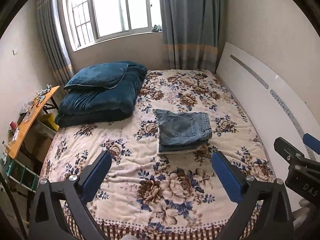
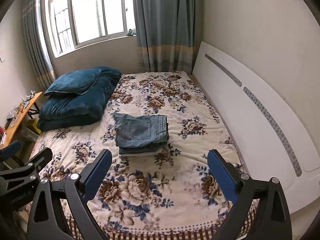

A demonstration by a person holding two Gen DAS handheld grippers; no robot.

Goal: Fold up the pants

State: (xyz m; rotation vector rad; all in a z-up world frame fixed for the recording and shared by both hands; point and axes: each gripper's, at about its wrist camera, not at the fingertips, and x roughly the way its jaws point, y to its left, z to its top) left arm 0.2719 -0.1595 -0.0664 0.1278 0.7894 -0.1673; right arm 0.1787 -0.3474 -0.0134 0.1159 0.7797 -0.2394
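Pants (image 1: 183, 132), blue denim, lie folded into a compact stack near the middle of the bed (image 1: 124, 140), back pocket up and waistband toward the white headboard (image 1: 266, 98). In the right wrist view the same stack (image 2: 141, 133) rests on a pale folded layer, and the floral blanket (image 2: 164, 182) is bare around it.

Left hand-held gripper (image 1: 161, 172) hangs above the near end of the bed with its blue-padded fingers (image 1: 98, 174) spread wide and nothing between them, well short of the stack. Right hand-held gripper (image 2: 159, 171) is likewise released, its pads (image 2: 222, 174) far apart and empty, also short of the denim. Each tool shows at the edge of the other's view: the right one at the far right of the left wrist picture (image 1: 296, 160), the left one at the far left of the right wrist picture (image 2: 22, 166).

At the far left corner of the bed a dark teal pillow (image 1: 98, 76) sits on a folded teal quilt (image 1: 102, 100). Beside the bed stands an orange bench (image 1: 30, 120) cluttered with small things. Grey-blue curtains (image 1: 190, 24) frame the window (image 1: 112, 8)
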